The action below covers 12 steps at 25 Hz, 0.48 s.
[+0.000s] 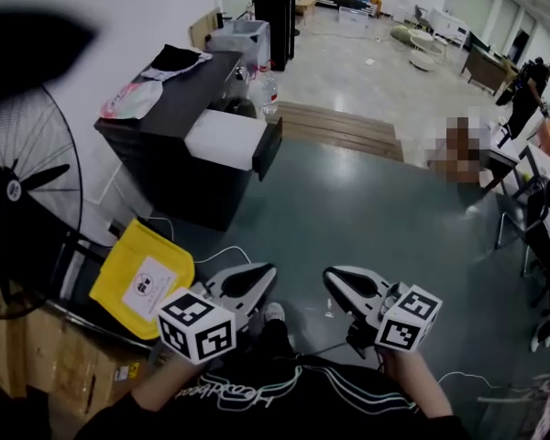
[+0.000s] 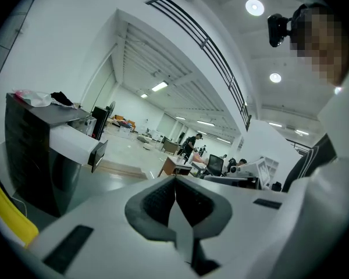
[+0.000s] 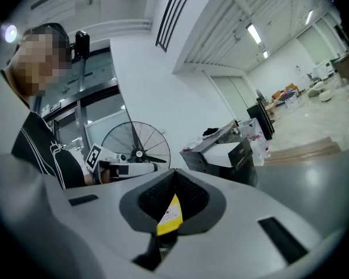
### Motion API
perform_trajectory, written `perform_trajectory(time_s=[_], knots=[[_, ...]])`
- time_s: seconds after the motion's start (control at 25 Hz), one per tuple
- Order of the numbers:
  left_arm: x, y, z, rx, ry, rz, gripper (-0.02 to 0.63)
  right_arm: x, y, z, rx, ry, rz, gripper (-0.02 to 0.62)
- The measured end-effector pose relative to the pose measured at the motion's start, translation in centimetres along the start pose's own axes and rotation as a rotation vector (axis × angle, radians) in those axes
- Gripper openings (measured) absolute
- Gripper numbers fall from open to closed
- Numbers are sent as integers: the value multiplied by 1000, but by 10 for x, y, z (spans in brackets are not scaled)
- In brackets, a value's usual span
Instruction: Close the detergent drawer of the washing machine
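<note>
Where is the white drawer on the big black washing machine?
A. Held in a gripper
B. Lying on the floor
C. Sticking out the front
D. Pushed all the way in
C. The white drawer juts out from the upper front of the black washing machine, not flush with it, and both grippers are far back near the person.

We see a black washing machine (image 1: 179, 159) with a white detergent drawer (image 1: 225, 138) that has a black front. Our left gripper (image 1: 264, 273) and right gripper (image 1: 335, 280) are white with dark grey pads (image 2: 151, 202). Their cubes (image 1: 195, 325) have black and white squares. The bag (image 1: 128, 262) is yellow with a white label. The floor (image 1: 367, 218) is dark grey-green, the fan (image 1: 18, 191) black, the boxes (image 1: 46, 374) brown.
</note>
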<state>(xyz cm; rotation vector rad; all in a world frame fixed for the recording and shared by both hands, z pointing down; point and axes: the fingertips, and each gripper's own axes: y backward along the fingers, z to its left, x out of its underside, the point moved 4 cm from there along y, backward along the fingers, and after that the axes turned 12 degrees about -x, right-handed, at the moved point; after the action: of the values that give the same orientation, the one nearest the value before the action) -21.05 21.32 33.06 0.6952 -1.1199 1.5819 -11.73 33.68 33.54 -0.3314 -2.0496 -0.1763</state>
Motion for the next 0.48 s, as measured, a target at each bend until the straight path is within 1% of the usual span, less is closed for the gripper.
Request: perform_trajectory(time_s=[0.12,0.24,0.4,0.48], knots=[[-13,-26,34,-10,35,12,25,-10,-24,-35,2,-26,13,26],[-29,-53,68,-27,52,21,25,-22,-52,-70,5,-40,43,26],[-44,-79,102,-36,95,34,25,-37,-81,-104,1,-75,74,26],[-54,-90,117,-39,98,27,25,-46,-94,-120,-5,-70,84,26]])
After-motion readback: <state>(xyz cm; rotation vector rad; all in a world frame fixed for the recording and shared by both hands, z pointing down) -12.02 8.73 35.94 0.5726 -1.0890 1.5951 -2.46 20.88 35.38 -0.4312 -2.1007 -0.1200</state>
